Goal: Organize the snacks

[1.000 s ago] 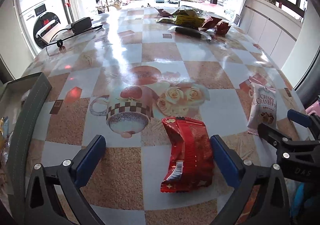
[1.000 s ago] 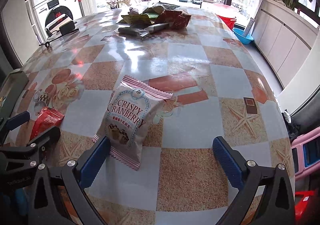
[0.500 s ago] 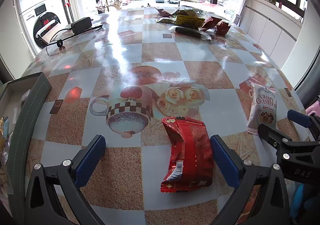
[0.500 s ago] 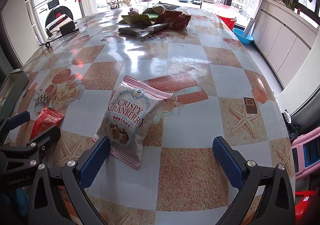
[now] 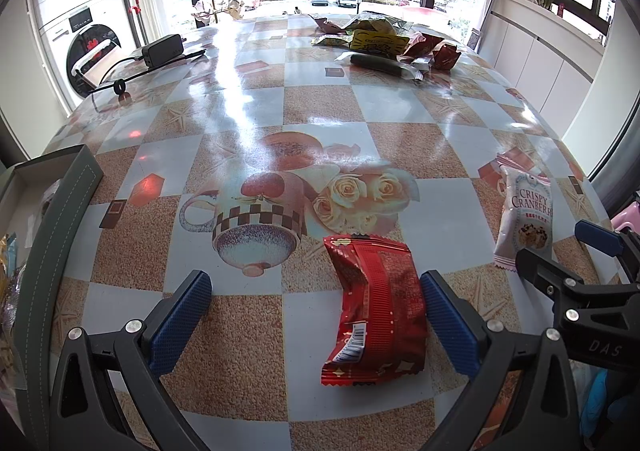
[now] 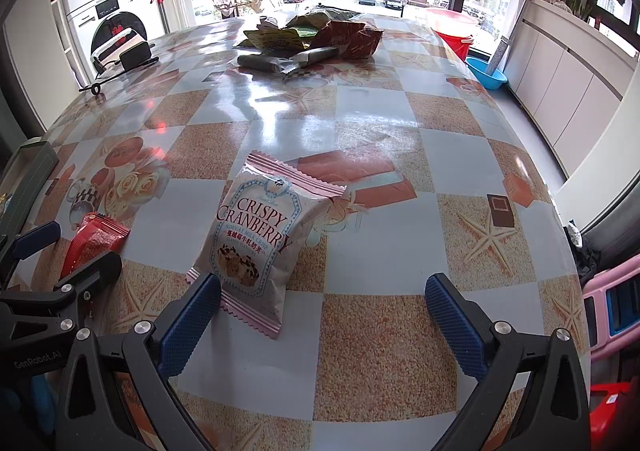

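A red snack packet (image 5: pixel 376 311) lies flat on the checked table, just inside the right finger of my open left gripper (image 5: pixel 316 315). Further right lies a pink-and-white Crispy Cranberry packet (image 5: pixel 524 219). In the right wrist view that cranberry packet (image 6: pixel 260 239) rests against the left finger of my open right gripper (image 6: pixel 324 315), and the red packet (image 6: pixel 94 241) shows at the left. Neither gripper holds anything. A pile of snack packets (image 5: pixel 384 43) sits at the far end of the table, seen as a snack pile (image 6: pixel 316 37) from the right wrist.
A dark grey box (image 5: pixel 48 219) with packets inside stands at the table's left edge. A black power adapter (image 5: pixel 162 49) with its cable lies far left. A washing machine (image 5: pixel 86 51) stands beyond. Off the right edge are a pink stool (image 6: pixel 612 311), a blue basin (image 6: pixel 486 71) and a red bucket (image 6: pixel 452 29).
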